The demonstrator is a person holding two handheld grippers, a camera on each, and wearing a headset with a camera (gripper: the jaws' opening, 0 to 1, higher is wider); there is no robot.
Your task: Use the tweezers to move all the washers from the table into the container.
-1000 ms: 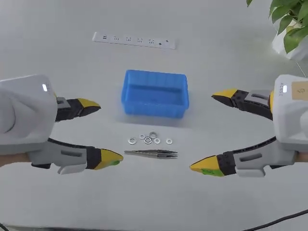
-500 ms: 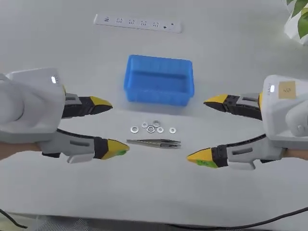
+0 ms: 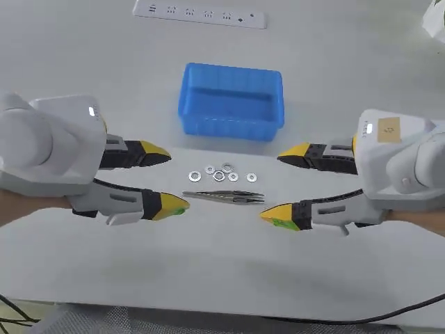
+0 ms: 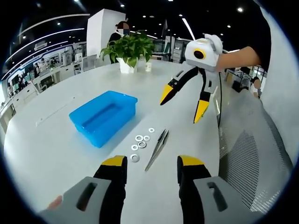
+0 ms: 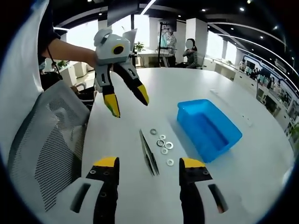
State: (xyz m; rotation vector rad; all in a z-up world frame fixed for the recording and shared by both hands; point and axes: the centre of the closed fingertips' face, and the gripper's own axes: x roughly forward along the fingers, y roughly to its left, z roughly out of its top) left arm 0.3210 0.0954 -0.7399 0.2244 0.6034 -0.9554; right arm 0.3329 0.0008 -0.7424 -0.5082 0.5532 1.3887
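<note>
Lying on table point(image 3: 334, 83) near blue container point(image 3: 229, 126), washers point(image 3: 221, 174), tweezers point(image 3: 224, 197) just beside them

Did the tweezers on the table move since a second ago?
No. The tweezers still lie just in front of the washers, with the same gap as before. The whole head view shifted, so the camera moved, not the tweezers.

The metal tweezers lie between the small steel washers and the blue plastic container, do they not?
Not quite: the head view shows the small steel washers lying between the metal tweezers and the blue plastic container.
</note>
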